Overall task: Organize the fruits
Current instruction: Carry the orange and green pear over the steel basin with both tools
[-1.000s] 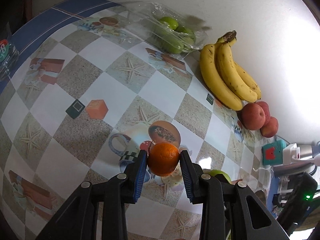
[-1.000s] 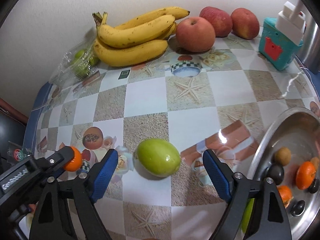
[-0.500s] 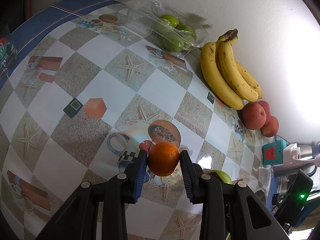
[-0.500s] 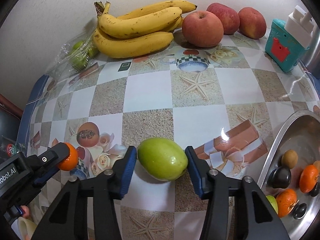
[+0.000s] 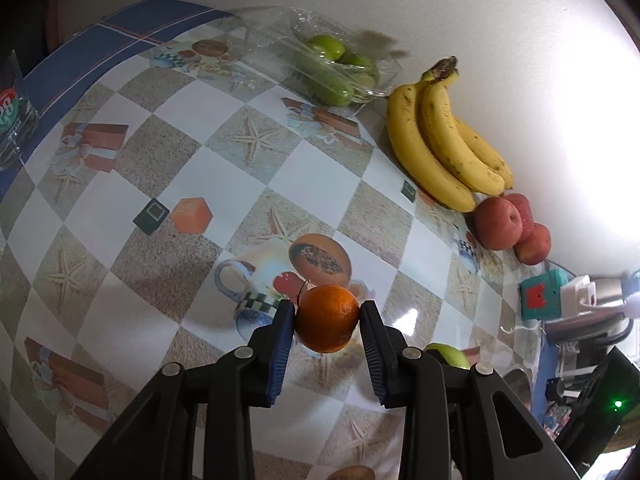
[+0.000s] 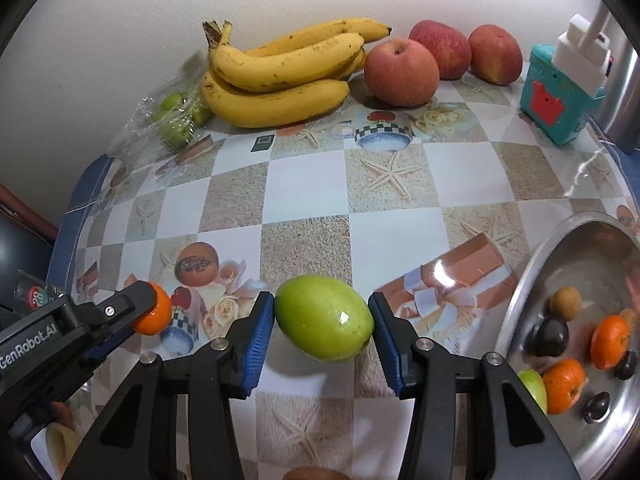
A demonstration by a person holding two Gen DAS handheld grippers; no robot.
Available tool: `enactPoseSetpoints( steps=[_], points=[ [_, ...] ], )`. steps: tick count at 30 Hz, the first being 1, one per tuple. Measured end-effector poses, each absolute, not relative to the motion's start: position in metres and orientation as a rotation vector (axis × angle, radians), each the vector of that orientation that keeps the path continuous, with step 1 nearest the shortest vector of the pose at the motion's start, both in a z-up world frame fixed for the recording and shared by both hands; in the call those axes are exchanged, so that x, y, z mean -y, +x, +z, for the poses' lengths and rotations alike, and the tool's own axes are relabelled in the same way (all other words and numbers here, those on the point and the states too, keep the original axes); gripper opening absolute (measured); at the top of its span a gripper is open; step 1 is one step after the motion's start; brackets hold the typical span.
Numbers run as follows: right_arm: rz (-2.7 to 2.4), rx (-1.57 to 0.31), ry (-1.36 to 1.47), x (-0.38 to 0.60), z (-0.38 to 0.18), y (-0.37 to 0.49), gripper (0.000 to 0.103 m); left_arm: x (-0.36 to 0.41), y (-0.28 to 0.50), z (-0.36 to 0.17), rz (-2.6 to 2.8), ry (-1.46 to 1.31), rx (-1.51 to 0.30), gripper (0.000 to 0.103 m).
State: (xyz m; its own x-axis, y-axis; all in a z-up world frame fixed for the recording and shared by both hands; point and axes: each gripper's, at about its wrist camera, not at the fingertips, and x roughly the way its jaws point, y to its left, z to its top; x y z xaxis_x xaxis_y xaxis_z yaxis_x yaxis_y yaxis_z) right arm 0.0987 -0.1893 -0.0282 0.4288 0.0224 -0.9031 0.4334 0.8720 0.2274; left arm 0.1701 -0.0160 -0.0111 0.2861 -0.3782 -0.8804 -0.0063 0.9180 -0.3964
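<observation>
Checkered starfish-print tablecloth (image 6: 308,196) meets a white wall. At lower centre, the right gripper (image 6: 323,330) clamps a green fruit (image 6: 324,329), long axis horizontal; the left gripper (image 5: 327,318) clamps an orange (image 5: 327,318).

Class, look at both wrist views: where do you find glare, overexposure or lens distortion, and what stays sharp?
Left wrist view: the wall burns out white at right, the checked tablecloth bows with fisheye curvature, and the orange is sharp. Right wrist view: glare glints on the green fruit and the tablecloth print beside the steel bowl, dark corners vignette the frame, and the bananas are crisp.
</observation>
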Motion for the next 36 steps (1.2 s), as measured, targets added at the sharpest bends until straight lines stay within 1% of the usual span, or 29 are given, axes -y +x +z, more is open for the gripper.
enactPoseSetpoints(
  steps=[18,29,36],
  points=[
    [-0.343,-1.098,0.468,0.194,0.012,0.024,0.050,0.052,0.124,0.039,-0.380,-0.221,-1.203,0.036],
    [-0.400,-1.073,0.514,0.208,0.022,-0.020,0.050,0.062,0.095,0.054,-0.428,-0.179,-1.188,0.036],
    [-0.476,-1.049,0.551,0.237,0.022,-0.048,0.050,0.087,0.074,0.066,-0.497,-0.121,-1.176,0.036]
  ],
)
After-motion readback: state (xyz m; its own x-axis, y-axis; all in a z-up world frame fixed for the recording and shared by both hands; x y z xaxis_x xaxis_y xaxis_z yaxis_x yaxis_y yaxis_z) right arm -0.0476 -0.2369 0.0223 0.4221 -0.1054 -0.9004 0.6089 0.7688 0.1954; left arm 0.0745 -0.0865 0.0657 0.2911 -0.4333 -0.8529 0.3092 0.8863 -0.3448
